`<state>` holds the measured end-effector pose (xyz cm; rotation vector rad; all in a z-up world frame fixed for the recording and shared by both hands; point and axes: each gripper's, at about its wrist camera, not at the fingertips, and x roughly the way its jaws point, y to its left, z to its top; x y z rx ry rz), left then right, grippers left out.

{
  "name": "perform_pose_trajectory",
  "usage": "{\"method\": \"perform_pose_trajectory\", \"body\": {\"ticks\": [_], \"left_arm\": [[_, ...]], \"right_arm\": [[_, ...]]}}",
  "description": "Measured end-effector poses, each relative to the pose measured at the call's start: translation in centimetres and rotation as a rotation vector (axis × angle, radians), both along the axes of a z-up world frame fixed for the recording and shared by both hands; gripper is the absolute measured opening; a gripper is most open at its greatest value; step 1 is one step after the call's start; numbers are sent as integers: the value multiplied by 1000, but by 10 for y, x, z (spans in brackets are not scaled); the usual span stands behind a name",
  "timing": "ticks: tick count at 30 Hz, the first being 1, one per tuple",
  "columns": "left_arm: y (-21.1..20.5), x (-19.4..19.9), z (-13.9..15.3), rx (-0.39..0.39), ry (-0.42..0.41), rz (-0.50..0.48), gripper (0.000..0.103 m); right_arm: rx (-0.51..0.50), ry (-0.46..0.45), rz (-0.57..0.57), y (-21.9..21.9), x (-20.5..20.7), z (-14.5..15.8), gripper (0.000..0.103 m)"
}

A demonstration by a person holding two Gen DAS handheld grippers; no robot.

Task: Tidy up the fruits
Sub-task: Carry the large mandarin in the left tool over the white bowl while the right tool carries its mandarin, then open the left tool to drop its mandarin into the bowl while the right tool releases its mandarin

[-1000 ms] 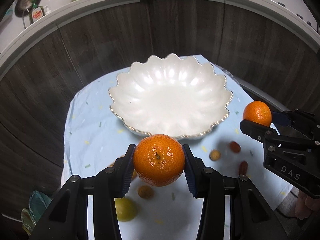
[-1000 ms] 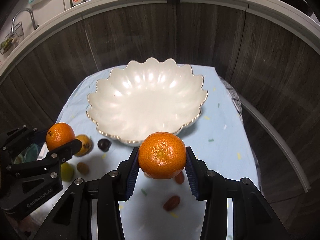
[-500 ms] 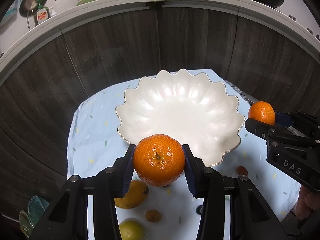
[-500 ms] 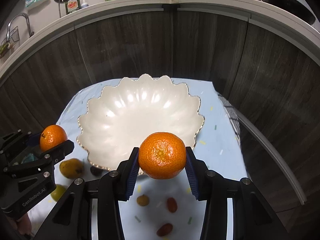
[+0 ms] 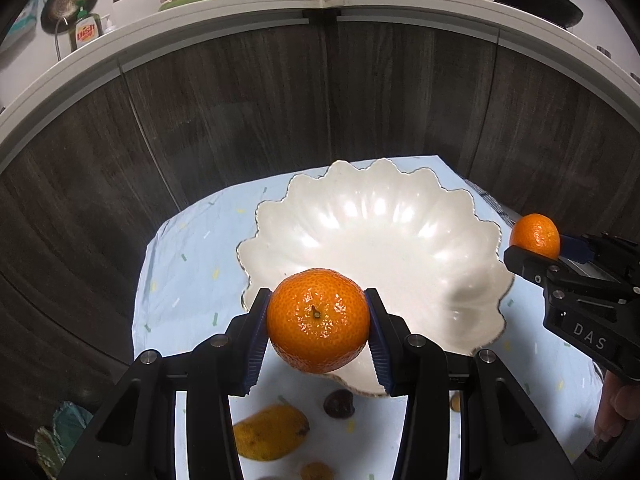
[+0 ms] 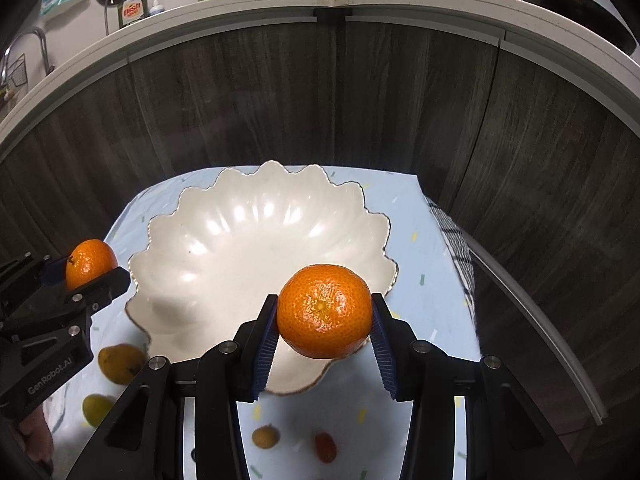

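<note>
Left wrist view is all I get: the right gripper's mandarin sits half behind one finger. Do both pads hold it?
Observer: Yes. The right wrist view shows the right gripper with a blue pad pressed on each side of its mandarin.
Operator: Which end of the fruit faces that camera?
Observer: A pale dimple with no stalk, near the middle of the skin.
Operator: Any loose fruit that I miss?
Observer: A small red fruit lies on the blue cloth, between that gripper's fingers in the picture.
</note>
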<state>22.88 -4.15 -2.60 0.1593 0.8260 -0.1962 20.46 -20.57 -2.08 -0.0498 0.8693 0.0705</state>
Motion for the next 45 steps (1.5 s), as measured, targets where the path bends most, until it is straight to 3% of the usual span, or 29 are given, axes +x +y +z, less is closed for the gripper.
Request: {"method": "perform_pose_trajectory", "body": {"ticks": [13, 22, 41, 42, 44, 45], "left_arm": [[2, 27, -12, 4, -3, 10, 44], [2, 39, -29, -30, 44, 16, 45], [-2, 46, -50, -4, 123, -5, 47], [-1, 46, -49, -3, 123, -1, 49], [1, 45, -47, 0, 101, 11, 68], [2, 44, -45, 1, 89, 15, 69]], "right_arm": [[-15, 21, -12, -2, 25, -11, 45], [-12, 59, -24, -3, 38, -25, 45], [-19, 111, -26, -4, 46, -43, 46], [-22, 112, -29, -4, 46, -44, 50], [-33, 92, -39, -3, 44, -41, 66], [-40, 81, -42, -3, 43, -39, 71]]}}
